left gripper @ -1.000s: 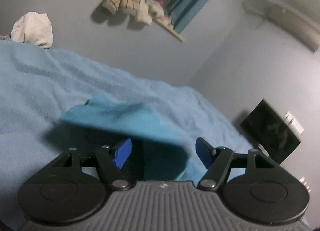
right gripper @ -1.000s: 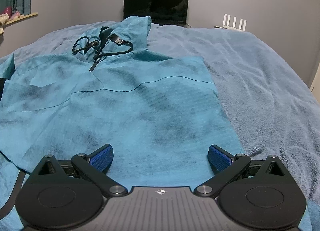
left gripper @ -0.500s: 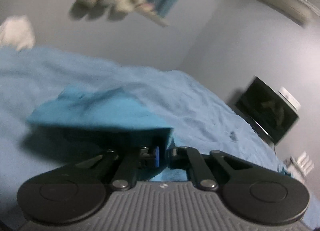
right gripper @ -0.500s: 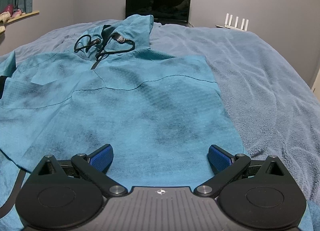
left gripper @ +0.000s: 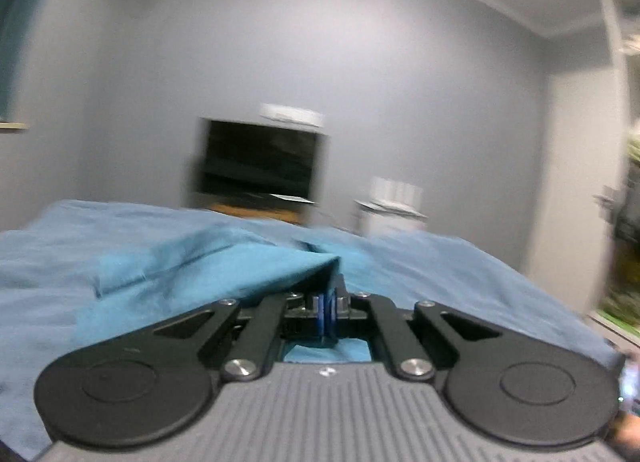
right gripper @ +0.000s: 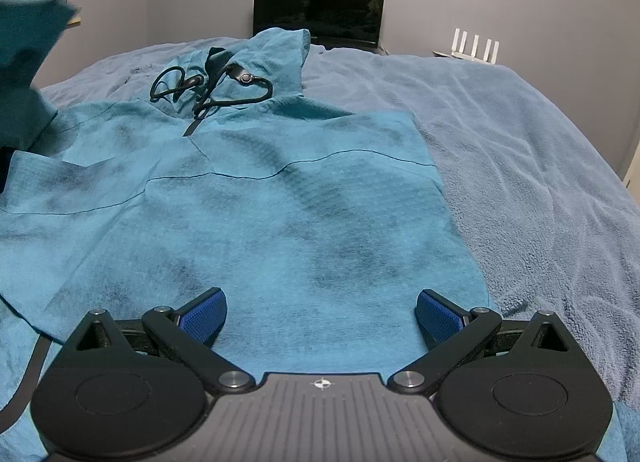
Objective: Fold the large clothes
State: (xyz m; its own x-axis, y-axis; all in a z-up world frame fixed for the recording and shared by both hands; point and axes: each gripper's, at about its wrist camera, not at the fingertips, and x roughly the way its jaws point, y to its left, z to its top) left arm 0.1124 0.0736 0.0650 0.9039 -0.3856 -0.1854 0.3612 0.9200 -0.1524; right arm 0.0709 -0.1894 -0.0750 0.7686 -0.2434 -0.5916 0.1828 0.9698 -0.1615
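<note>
Fingers (left gripper: 318,312) of the left gripper (left gripper: 329,312) pinch the teal hoodie (right gripper: 256,214) sleeve (left gripper: 208,266) for folding; right gripper (right gripper: 320,312) waits open.

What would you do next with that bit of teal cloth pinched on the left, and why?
Probably carry it across and lay it on the hoodie's chest. The left gripper is shut on a sleeve that hangs lifted at the left edge, while the body lies flat on the blanket. The right gripper is open, holding nothing, over the hem.
</note>
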